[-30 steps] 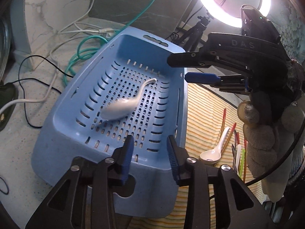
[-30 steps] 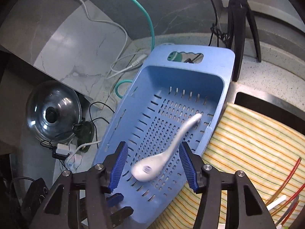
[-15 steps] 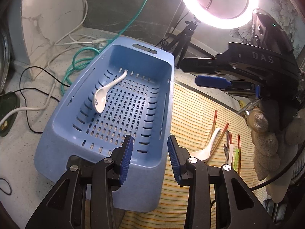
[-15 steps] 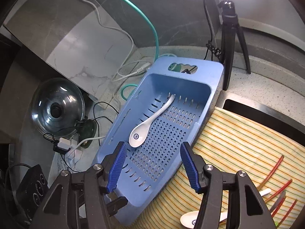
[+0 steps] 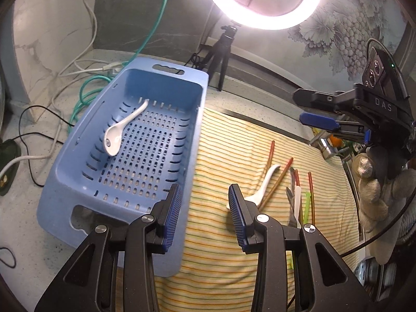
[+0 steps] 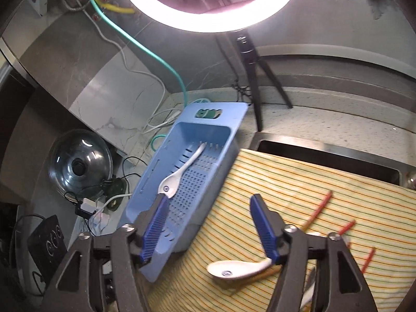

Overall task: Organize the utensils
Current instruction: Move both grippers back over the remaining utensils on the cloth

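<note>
both my grippers have swung right since a second ago, off the basket (image 5: 78, 182) and out over the striped cloth (image 5: 234, 140), and the spoon that was tumbling blurred in the basket now lies at rest. that spoon (image 5: 122, 130) sits on the perforated floor toward the basket's left wall, bowl near me, handle running to the far end; in the right wrist view it shows just past my left fingertip (image 6: 179, 174).

my left gripper (image 5: 205, 213) is wide open with nothing between the blue pads, its left pad over the basket's near right corner, its right pad over the cloth. my right gripper (image 6: 210, 226) is also spread wide and empty, hanging above the basket's edge and the cloth; in the left view it sits high on the right, in a gloved hand.

a second spoon (image 5: 260, 189) lies on the cloth just beyond my left gripper's right pad, bowl toward me; the right view has it low between the fingers (image 6: 234, 267). beside it, chopsticks (image 5: 275, 179) in red and brown fan out, with white and green sticks (image 5: 303, 202) a little further right. the ring light (image 5: 262, 0) glares over the back of the counter, cables (image 5: 85, 96) are piled left of the basket, and a pot lid (image 6: 78, 166) lies further left.
</note>
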Tool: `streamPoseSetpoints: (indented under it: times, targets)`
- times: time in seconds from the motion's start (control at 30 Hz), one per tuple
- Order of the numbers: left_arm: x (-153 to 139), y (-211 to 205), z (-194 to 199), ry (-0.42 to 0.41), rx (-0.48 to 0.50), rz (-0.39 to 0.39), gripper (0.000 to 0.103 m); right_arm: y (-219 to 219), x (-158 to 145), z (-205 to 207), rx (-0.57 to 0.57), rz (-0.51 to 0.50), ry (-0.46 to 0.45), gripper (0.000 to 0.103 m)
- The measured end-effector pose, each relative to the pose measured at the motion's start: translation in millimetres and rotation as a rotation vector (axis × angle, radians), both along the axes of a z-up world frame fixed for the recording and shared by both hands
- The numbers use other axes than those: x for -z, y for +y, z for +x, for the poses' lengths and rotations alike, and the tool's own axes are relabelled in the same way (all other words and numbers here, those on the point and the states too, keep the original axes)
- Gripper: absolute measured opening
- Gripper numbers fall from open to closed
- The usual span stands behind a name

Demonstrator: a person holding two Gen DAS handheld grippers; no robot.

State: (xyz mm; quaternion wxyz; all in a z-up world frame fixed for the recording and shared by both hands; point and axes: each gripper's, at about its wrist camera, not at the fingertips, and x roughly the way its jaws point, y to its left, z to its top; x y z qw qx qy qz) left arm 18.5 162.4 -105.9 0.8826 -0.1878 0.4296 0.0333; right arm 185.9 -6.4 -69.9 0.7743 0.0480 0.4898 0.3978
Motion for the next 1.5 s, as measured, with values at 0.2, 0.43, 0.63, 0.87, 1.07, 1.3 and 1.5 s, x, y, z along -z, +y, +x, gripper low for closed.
streamPoseSetpoints:
  times: [0.2,0.43,0.63,0.87,1.07,1.3,1.5]
  targets:
    - [0,-21,3,0.010,0.049,-0.003,0.036,-51,2,4,0.052,-0.076,-0.010,0.071]
    - [7,-47,4,0.032,0.102,-0.019,0.036,-105,18,-1,0.092,-0.094,0.033,0.071]
    - [18,-80,6,0.064,0.184,-0.024,0.036,-138,43,-5,0.130,-0.093,0.114,0.070]
    - [27,-118,8,0.089,0.302,-0.032,0.036,-162,78,-7,0.183,-0.123,0.230,0.048]
    - [32,-151,22,0.096,0.417,-0.022,0.028,-167,105,-15,0.178,-0.152,0.302,0.033]
    - [44,-187,50,0.142,0.565,0.017,0.012,-166,119,-15,0.191,-0.116,0.368,0.024]
    - [57,-205,66,0.188,0.639,0.068,0.011,-164,126,-20,0.192,-0.134,0.372,0.022]
